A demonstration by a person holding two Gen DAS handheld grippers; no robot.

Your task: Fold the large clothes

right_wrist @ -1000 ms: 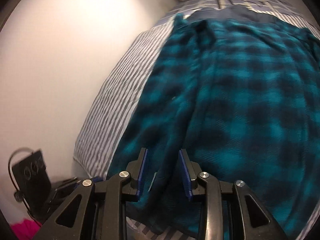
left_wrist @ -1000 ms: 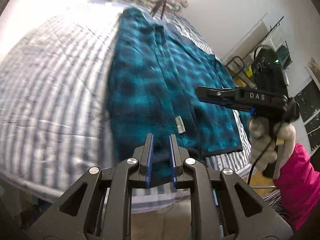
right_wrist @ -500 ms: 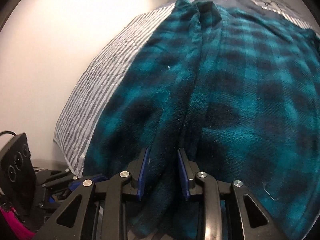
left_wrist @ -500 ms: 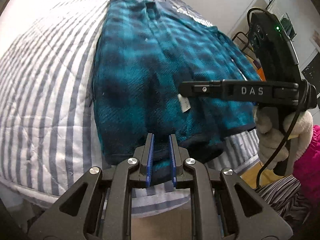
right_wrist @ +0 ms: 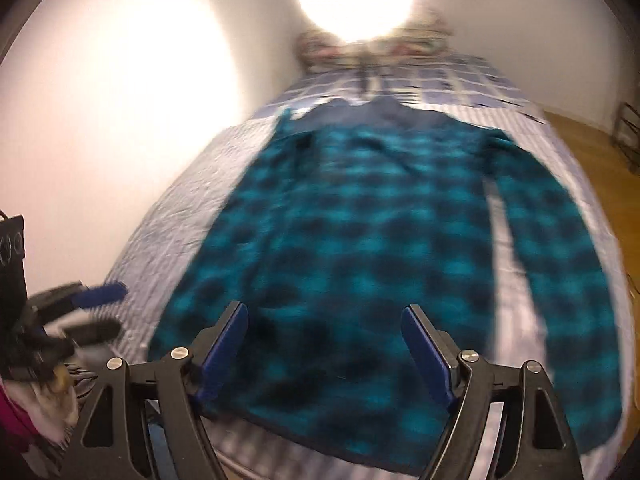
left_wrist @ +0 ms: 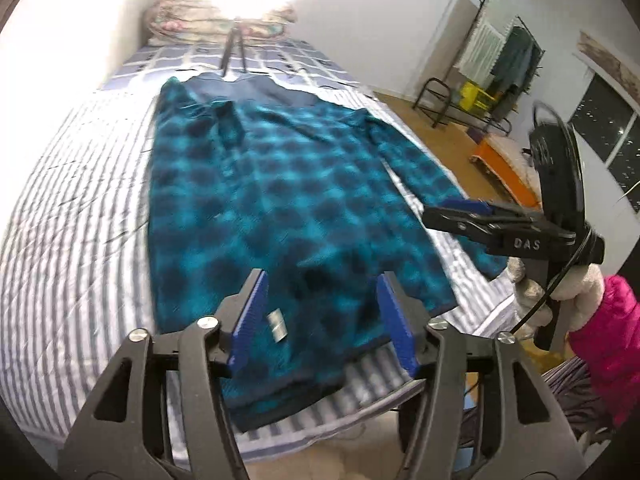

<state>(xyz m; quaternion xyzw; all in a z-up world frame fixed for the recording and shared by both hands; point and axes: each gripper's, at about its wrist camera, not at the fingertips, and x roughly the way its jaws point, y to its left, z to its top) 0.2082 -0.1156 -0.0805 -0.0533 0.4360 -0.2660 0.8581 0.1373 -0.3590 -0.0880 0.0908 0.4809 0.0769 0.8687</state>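
Both grippers are off the cloth. The left gripper (left_wrist: 320, 320) has just been opening, jaws spread, blue pads (left_wrist: 249, 316) clear of the fabric with nothing pinched between them. The right gripper (right_wrist: 324, 344) has likewise just been opening, its jaws standing wide and empty.

The shirt (left_wrist: 280, 208), a teal and black check, lies spread flat on the striped bed (left_wrist: 68, 208), straight ahead of and below both grippers. Its hem sits nearest the left gripper, just under the fingertips, with a small white label (left_wrist: 277, 322) showing between the pads. The collar end lies far ahead, toward the pillows (left_wrist: 216, 24). One sleeve (right_wrist: 560, 248) runs down the right side, a strip of bedding showing between it and the body.

In the left wrist view, the right gripper (left_wrist: 460, 216) hangs off to the right beyond the shirt's edge, held by a gloved hand (left_wrist: 560, 292) with a pink sleeve (left_wrist: 612, 344). In the blurred right wrist view, the left gripper (right_wrist: 96, 308) sits at far left, beside the bed's corner.
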